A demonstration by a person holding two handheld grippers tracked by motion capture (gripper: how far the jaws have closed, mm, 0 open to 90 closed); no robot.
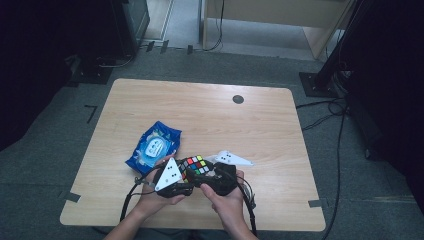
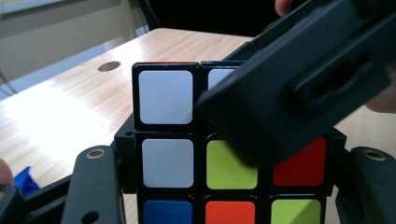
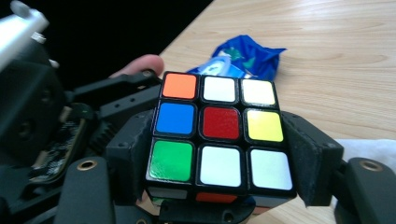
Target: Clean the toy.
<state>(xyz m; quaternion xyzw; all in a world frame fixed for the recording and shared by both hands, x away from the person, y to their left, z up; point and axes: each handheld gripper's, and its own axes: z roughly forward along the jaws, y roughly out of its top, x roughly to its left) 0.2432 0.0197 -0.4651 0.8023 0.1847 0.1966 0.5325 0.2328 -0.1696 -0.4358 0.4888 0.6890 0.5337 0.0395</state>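
A Rubik's cube [image 1: 195,165] is held just above the front of the wooden table [image 1: 225,120], between both grippers. My left gripper [image 1: 188,176] comes in from the left. In the left gripper view its jaws flank the cube [image 2: 168,149], and the left gripper [image 2: 229,186] is shut on it. My right gripper [image 1: 204,176] reaches in from the right, its black body [image 2: 299,79] crossing in front of the cube's upper right corner. In the right gripper view the pads [image 3: 310,158] press both sides of the cube [image 3: 219,123], so the right gripper [image 3: 219,161] is shut on it.
A blue and white packet [image 1: 155,145] lies on the table just left of the hands; the right gripper view has it [image 3: 243,58] behind the cube. A round dark grommet [image 1: 238,99] sits near the table's far edge. Cables and stands lie on the floor around the table.
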